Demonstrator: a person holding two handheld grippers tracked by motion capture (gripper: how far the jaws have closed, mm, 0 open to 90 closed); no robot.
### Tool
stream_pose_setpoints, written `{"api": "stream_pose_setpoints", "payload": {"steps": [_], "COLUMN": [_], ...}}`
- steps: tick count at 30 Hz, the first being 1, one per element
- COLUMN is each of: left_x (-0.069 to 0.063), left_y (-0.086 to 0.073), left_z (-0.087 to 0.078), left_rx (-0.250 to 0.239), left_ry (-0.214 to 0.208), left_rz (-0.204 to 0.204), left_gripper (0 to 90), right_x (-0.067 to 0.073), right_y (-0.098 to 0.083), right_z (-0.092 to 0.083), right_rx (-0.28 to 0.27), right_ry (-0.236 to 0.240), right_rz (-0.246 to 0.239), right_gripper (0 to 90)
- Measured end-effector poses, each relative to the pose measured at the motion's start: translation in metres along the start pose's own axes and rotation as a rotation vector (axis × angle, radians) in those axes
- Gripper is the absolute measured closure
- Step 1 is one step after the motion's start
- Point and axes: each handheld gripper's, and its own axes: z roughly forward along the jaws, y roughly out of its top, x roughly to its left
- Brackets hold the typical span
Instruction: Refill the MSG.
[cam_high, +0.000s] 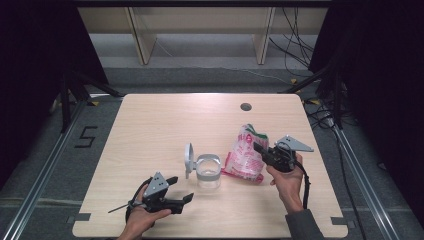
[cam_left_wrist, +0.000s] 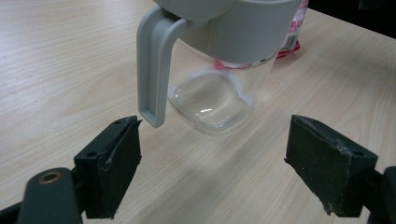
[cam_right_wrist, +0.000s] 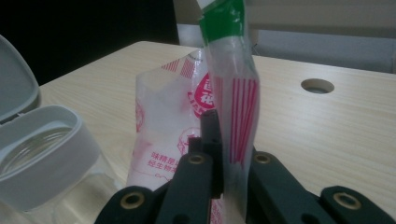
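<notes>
A clear jar (cam_high: 208, 172) with a grey collar and a flipped-up grey lid (cam_high: 189, 159) stands near the table's middle; in the left gripper view its grey lid tab (cam_left_wrist: 152, 70) hangs just beyond the jaws. My left gripper (cam_high: 181, 190) rests open on the table, front left of the jar (cam_left_wrist: 219, 93), with nothing between its pads. A red, white and green plastic pouch (cam_high: 246, 152) stands to the right of the jar. My right gripper (cam_high: 259, 148) is shut on the pouch's (cam_right_wrist: 233, 107) upper edge, lifting it; the jar's open mouth (cam_right_wrist: 39, 154) lies to the left.
The pale wooden table (cam_high: 160, 120) has a round cable hole (cam_high: 245, 106) at the back. Dark stands and cables (cam_high: 320, 75) flank both sides; a shelf frame (cam_high: 200, 30) stands behind.
</notes>
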Motion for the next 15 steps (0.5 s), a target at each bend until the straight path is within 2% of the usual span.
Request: {"api": "stream_pose_setpoints", "payload": {"steps": [4, 5, 6, 7, 12, 13, 14, 15], "left_x": [-0.003, -0.004, -0.004, -0.005, -0.009, -0.010, -0.013, -0.014], "left_y": [0.001, 0.001, 0.001, 0.002, 0.002, 0.002, 0.004, 0.005], "left_z": [0.000, 0.000, 0.000, 0.000, 0.001, 0.002, 0.002, 0.002], "left_rx": [0.001, 0.001, -0.003, -0.007, -0.011, -0.023, -0.032, -0.030], "left_ry": [0.009, 0.017, 0.013, 0.012, 0.010, 0.009, 0.027, 0.028], "left_rz": [0.016, 0.016, 0.018, 0.015, 0.016, 0.019, 0.022, 0.032], "left_gripper": [17.4, 17.4, 17.4, 17.4, 17.5, 17.6, 18.1, 18.9], "right_x": [0.007, 0.008, 0.008, 0.012, 0.013, 0.014, 0.015, 0.013], "right_y": [0.003, 0.007, 0.007, 0.008, 0.015, 0.015, 0.015, 0.016], "right_z": [-0.005, -0.007, -0.007, -0.009, -0.014, -0.016, -0.017, -0.018], "right_rx": [-0.031, -0.026, -0.026, -0.034, -0.056, -0.053, -0.066, -0.060], "right_ry": [0.007, 0.009, 0.009, 0.013, 0.021, -0.003, 0.012, 0.007], "right_rz": [0.026, -0.014, -0.014, 0.007, -0.045, -0.038, -0.023, -0.036], "right_gripper": [90.0, 90.0, 90.0, 90.0, 90.0, 90.0, 90.0, 90.0]}}
